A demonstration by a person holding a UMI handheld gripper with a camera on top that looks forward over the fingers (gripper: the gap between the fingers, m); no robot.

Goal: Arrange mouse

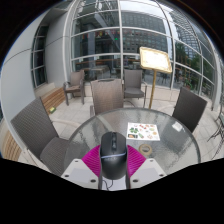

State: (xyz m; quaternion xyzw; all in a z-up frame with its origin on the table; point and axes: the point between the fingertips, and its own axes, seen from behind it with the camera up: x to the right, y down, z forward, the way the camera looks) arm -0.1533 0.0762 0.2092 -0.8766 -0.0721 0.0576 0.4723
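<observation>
Setting: glass-walled atrium, chairs [105, 97] ringed round a glass table [175, 145].
Tongs: our gripper [112, 172] appears closed on the mouse [112, 155], both pink pads [93, 160] flush against its sides.
Mouse: black, at the near table edge, pointing far.
Nearby: patterned card [143, 130] to the far right, tape roll [146, 150] right of the mouse.
Progress: we judge the grasp made; final placing is left, and whether the mouse is lifted we cannot tell.

- Gripper [112, 172] fingers stood on either side of a dark grey computer mouse [112, 155], magenta pads [96, 162] against its sides.
- Round glass table [170, 150] lay beneath.
- Card with coloured stickers [144, 130] beyond.
- Grey chairs [105, 97] around.
</observation>
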